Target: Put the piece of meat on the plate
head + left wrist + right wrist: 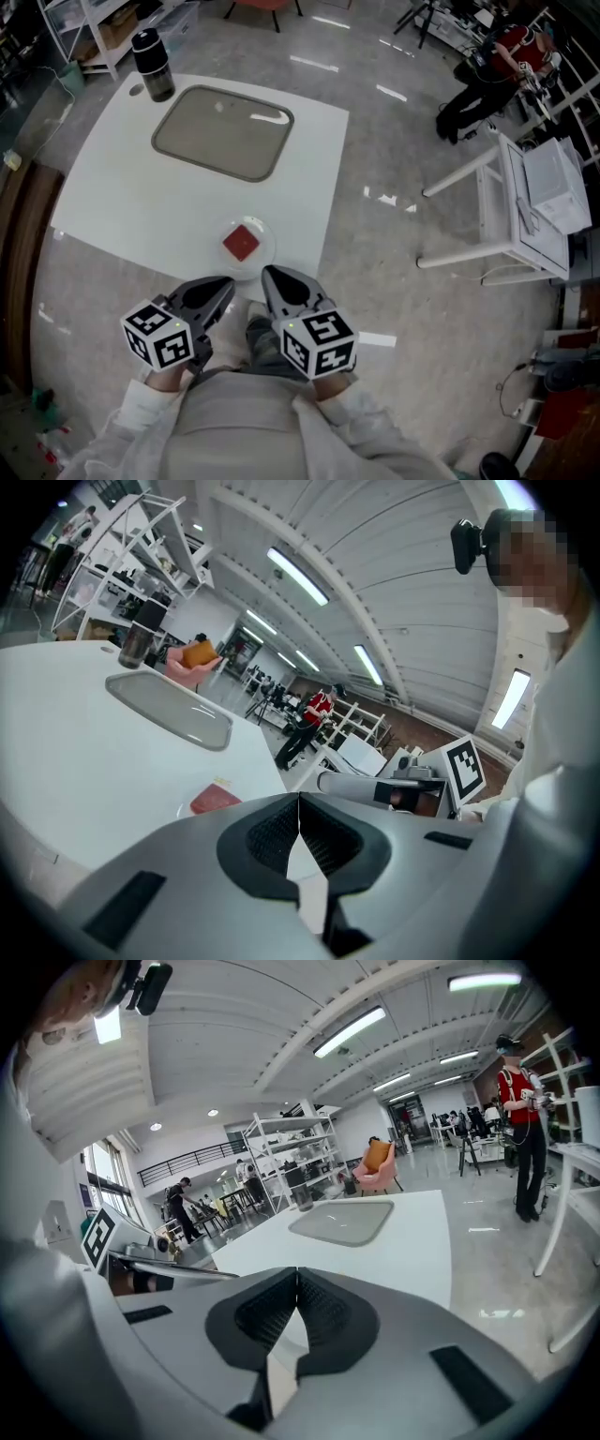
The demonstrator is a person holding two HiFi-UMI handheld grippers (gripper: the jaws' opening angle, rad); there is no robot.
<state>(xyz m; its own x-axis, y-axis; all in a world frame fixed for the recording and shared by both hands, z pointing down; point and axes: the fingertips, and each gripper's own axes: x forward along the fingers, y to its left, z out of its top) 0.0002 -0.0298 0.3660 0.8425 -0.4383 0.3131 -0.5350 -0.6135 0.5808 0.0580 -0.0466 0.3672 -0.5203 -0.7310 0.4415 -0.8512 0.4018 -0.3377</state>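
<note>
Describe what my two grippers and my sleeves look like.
The left gripper and right gripper are both grey moulded shells that taper to pointed jaws lined with black textured pads. Each carries a white cube printed with black square markers. The sleeves are pale, off-white fabric. No cables show.

Bright ceiling lights glare on floor; edges fisheye-warped.

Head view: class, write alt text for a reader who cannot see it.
Red meat lies on a small plate at the white table's near edge. The left gripper and right gripper hover shut just before it; a grey tray and dark flask sit farther back.
</note>
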